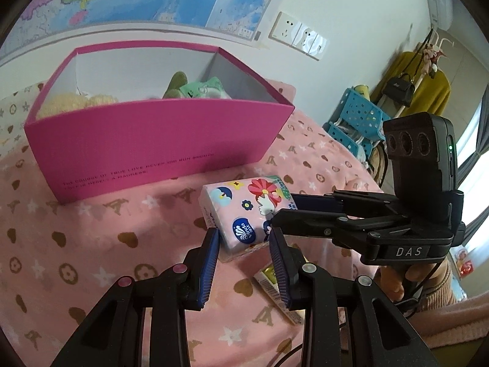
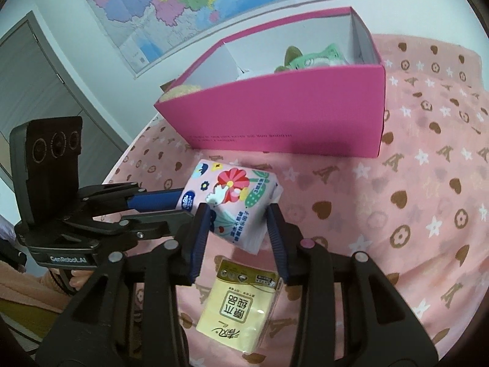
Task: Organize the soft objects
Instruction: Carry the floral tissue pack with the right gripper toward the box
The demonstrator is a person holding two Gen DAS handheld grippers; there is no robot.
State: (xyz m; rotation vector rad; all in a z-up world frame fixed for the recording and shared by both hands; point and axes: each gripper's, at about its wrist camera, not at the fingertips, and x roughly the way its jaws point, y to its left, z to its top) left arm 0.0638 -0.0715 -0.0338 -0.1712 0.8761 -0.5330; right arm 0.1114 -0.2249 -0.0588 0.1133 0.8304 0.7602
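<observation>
A pink floral tissue pack (image 1: 241, 211) (image 2: 232, 195) hangs tilted just above the pink bedspread, held from two sides. My left gripper (image 1: 243, 235) is shut on its near end, and in the right wrist view it (image 2: 183, 206) comes in from the left. My right gripper (image 2: 238, 214) is shut on the pack's other end, and in the left wrist view it (image 1: 284, 208) reaches in from the right. Under the pack lies a yellow tissue pack (image 2: 241, 302) (image 1: 269, 278), flat on the bed. Behind stands an open magenta box (image 1: 152, 140) (image 2: 290, 110) holding a green plush toy (image 1: 198, 90) and a pale yellow fluffy item (image 1: 70, 104).
The bedspread (image 2: 428, 198) with hearts and stars spreads to the right of the box. A blue perforated rack (image 1: 354, 119) and a clothes stand with a yellow garment (image 1: 428, 91) stand past the bed's edge. A hand (image 1: 394, 278) grips the right gripper's handle. A map hangs on the wall.
</observation>
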